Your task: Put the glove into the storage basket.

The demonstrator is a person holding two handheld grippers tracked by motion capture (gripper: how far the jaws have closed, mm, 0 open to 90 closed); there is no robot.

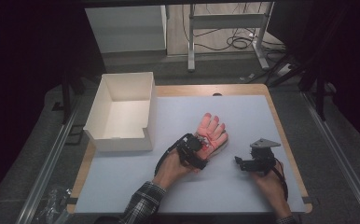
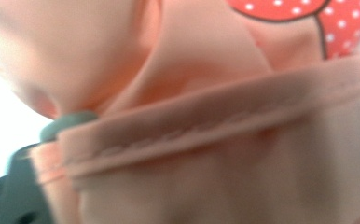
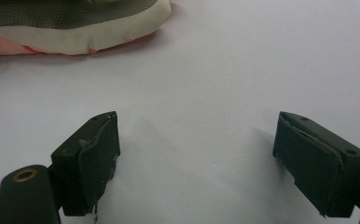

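Note:
A pink-orange glove with a red dotted patch lies palm-flat in the middle of the white table mat, fingers pointing away. My left gripper is at its cuff end. In the left gripper view the hemmed cuff bunches across the jaws, with one grey-green pad peeking out under the fold, so the jaws are shut on the cuff. My right gripper rests low on the mat to the glove's right, open and holding nothing. A grey-green piece with a cream rim lies ahead of it.
An open white cardboard box stands at the mat's back left corner. The wooden table edge frames the mat. A crumpled plastic bag lies on the floor at the lower left. Desk legs and cables are beyond the table.

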